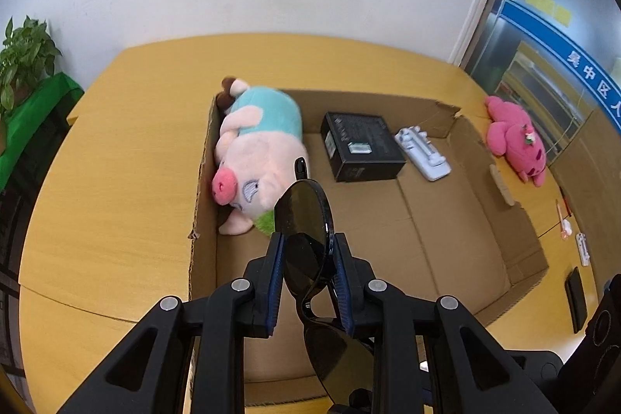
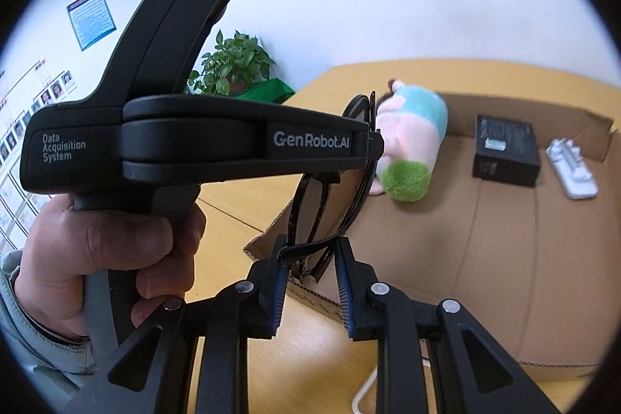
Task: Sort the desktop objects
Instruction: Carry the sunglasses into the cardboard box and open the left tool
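Black sunglasses (image 1: 306, 220) hang over an open cardboard box (image 1: 446, 239), held at both ends. My left gripper (image 1: 308, 239) is shut on one lens, blue pads pressing either side. In the right wrist view the sunglasses (image 2: 310, 216) stand on edge; my right gripper (image 2: 310, 245) is shut on the folded temples at the lower end. The left gripper (image 2: 374, 142), held by a hand (image 2: 97, 251), clamps the upper lens. Inside the box (image 2: 504, 258) lie a pig plush (image 1: 264, 150) (image 2: 411, 127), a black carton (image 1: 361, 146) (image 2: 504, 150) and a white plastic item (image 1: 423, 154) (image 2: 574, 173).
The box sits on a yellow wooden table (image 1: 116, 161). A pink plush (image 1: 516, 142) lies right of the box, with a white strip (image 1: 502, 185), a pen-like thing (image 1: 562, 216) and a dark flat slab (image 1: 578, 297) nearby. A potted plant (image 1: 23, 61) stands beyond the table's left end.
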Tool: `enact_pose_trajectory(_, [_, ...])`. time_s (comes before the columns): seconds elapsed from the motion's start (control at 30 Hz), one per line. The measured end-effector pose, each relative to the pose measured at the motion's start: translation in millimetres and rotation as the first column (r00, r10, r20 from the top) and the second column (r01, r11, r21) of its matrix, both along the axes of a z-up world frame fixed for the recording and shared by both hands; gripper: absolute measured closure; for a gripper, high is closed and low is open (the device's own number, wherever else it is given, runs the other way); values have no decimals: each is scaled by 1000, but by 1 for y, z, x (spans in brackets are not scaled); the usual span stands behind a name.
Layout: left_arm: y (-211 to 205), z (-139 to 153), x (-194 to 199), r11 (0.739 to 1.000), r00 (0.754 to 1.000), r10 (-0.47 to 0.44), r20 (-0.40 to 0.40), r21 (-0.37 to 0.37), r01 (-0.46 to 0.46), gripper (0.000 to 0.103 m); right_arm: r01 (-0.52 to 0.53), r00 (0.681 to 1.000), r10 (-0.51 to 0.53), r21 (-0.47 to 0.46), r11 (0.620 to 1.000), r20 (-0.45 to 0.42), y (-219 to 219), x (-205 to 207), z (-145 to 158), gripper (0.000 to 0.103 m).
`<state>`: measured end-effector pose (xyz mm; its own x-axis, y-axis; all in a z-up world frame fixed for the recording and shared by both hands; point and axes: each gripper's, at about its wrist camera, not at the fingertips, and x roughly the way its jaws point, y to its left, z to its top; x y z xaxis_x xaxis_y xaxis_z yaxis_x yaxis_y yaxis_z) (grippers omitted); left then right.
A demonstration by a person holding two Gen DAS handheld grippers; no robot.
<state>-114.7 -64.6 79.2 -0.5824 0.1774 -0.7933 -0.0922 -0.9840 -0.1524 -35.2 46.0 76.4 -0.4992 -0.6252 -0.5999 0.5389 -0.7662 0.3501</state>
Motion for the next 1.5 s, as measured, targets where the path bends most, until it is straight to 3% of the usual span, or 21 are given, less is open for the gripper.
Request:
enact_pose_trajectory(0.37, [-11, -68, -41, 999, 978, -5, 210, -47, 15, 80, -3, 968, 17, -55, 998, 248, -16, -51, -57, 80])
enact_pose_trajectory(0.77, [-6, -88, -52, 994, 961, -17, 277, -97, 46, 81, -42, 877, 68, -65, 997, 476, -21, -78, -82, 79])
enact_pose_trajectory(1.27, [-6, -89, -41, 997, 944, 20, 330, -78, 6, 81, -71, 838, 109, -92, 993, 534, -10, -68, -89, 78])
enact_pose_trajectory(1.5, [-6, -90, -39, 998, 938, 24, 346, -60, -3, 79, -54, 829, 95, -90, 994, 551, -4, -66, -93, 71])
